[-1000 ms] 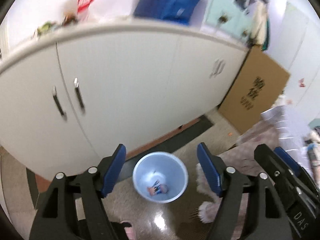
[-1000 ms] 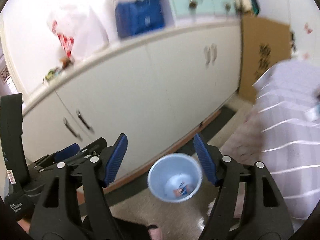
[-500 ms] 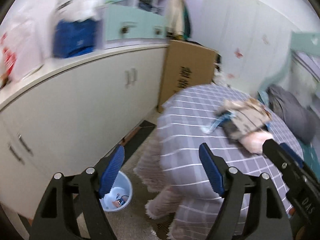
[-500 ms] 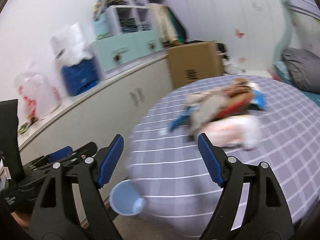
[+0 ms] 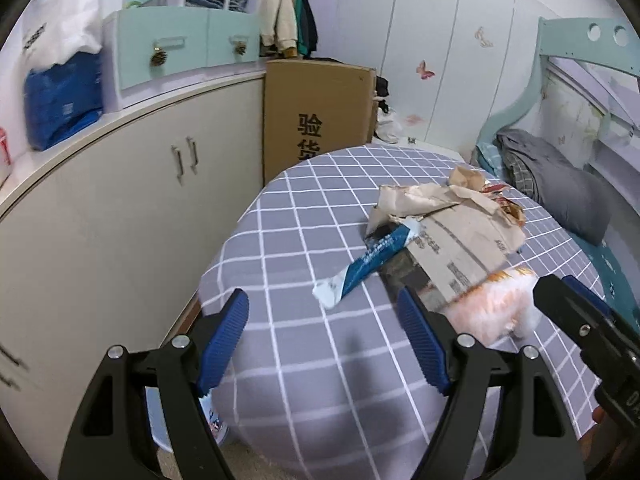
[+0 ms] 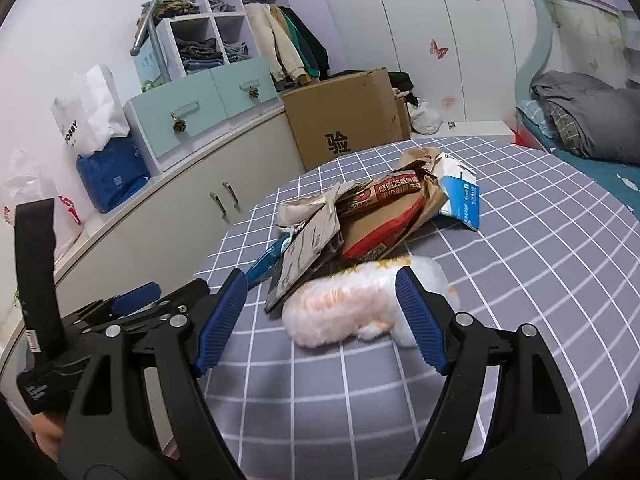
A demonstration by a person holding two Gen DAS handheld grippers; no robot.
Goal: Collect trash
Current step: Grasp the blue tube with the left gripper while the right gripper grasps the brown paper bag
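Both grippers [image 5: 324,340] [image 6: 320,320] gape empty over checked-cloth round desk [image 6: 520,280]; crumpled paper wrappers [image 6: 360,216], fluffy pink bag [image 6: 348,312].

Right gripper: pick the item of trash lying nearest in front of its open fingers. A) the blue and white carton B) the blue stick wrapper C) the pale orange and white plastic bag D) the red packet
C: the pale orange and white plastic bag lies on the checked cloth between the tips of the right gripper, nearer than the rest of the pile.
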